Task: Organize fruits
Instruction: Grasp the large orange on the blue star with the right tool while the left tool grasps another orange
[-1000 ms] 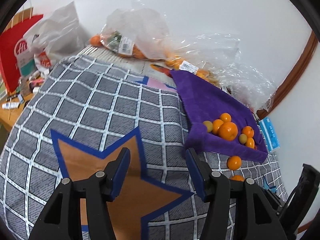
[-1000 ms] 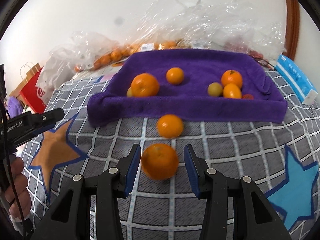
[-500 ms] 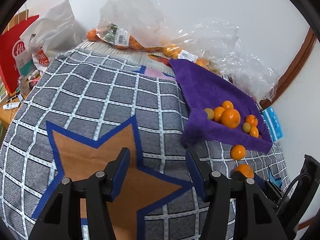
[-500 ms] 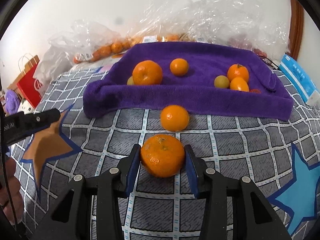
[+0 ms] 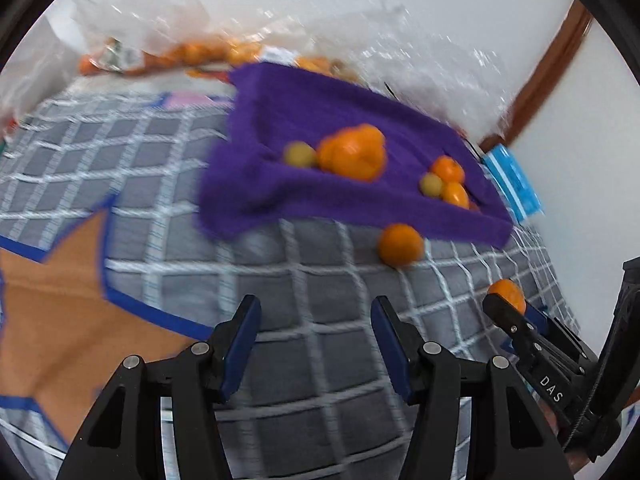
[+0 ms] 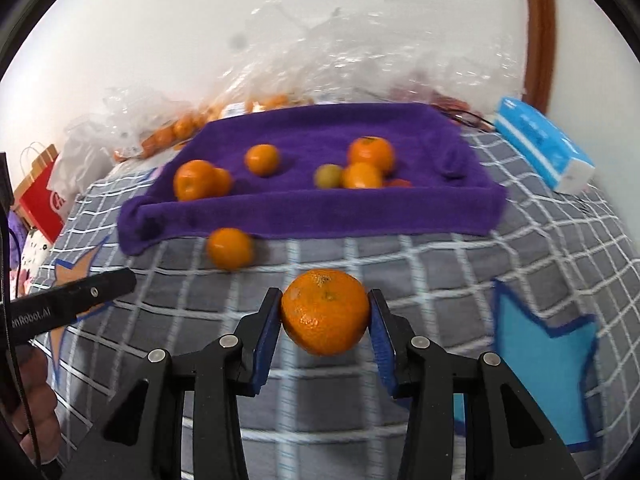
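The right gripper (image 6: 325,316) clamps a large orange (image 6: 325,311) above the checked bedcover (image 6: 420,264). The left gripper (image 5: 314,338) hangs empty, jaws apart. Beyond, a loose mandarin (image 6: 230,248) lies just before the purple towel tray (image 6: 320,206), which holds several oranges and a greenish fruit (image 6: 328,176). Farthest back, plastic bags (image 6: 192,128) hold more oranges.

Both tools share one build: the right gripper (image 6: 325,334) has matte black angular arms, each dotted with round silver screws, ending in flat dark-blue pads (image 6: 267,340). The left gripper (image 5: 315,344) looks identical, with blue-faced fingers (image 5: 240,340) and the same silver screw heads. White lettering runs along the black side bars, "DAS" on one and "nRobot.AI" on the other. A thin black cable crosses the person's hand (image 6: 34,408) gripping the handle
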